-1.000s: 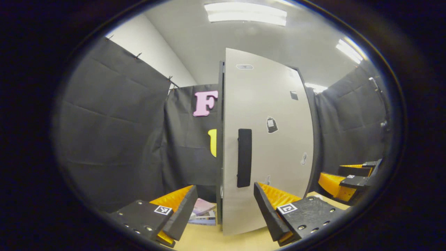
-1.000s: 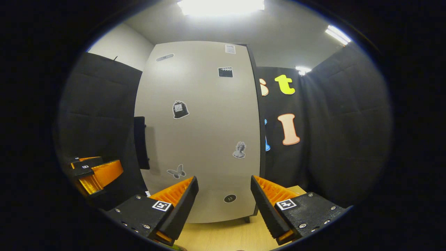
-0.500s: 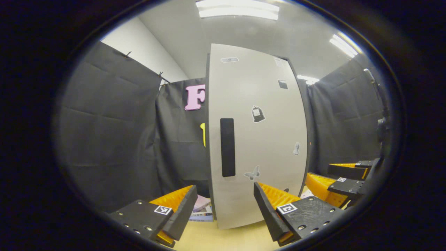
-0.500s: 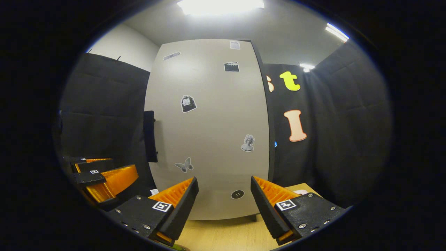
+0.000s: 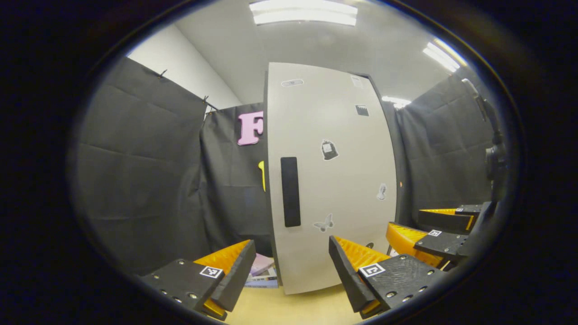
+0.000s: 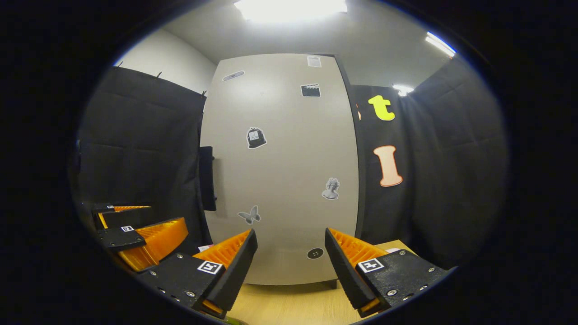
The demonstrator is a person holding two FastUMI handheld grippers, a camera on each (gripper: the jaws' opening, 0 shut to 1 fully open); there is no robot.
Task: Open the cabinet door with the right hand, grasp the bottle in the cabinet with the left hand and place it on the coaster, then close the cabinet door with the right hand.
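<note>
Left gripper view: the cabinet door [image 5: 334, 180] stands upright on the bench [image 5: 293, 309], its long axis vertical and its pale face turned toward the camera. A dark handle [image 5: 290, 192], also vertical, sits near the door's left edge. Stickers dot the face, among them a butterfly sticker [image 5: 324, 223] low down. The left tongs [image 5: 291, 266] are spread wide with nothing between the fingers; they touch nothing. The door lies ahead of these tongs, its lower part framed between the two fingers, apart from both. Some flat printed items [image 5: 262, 273] lie on the bench beside the door's lower left corner. The right tongs [image 5: 429, 230] show at lower right, to the right of the door and clear of it.

Right gripper view: the cabinet door [image 6: 289, 171] is again upright, facing the camera squarely, with the handle [image 6: 207, 178] seen edge-on at the left edge. The door looks closed or nearly so; a gap cannot be made out. The right tongs [image 6: 291, 264] are wide open and empty, touching nothing, with the door's lower part straight ahead between the fingers. The left tongs [image 6: 135, 225] appear at lower left, also open, just left of the door's handle side and not in contact with it.
</note>
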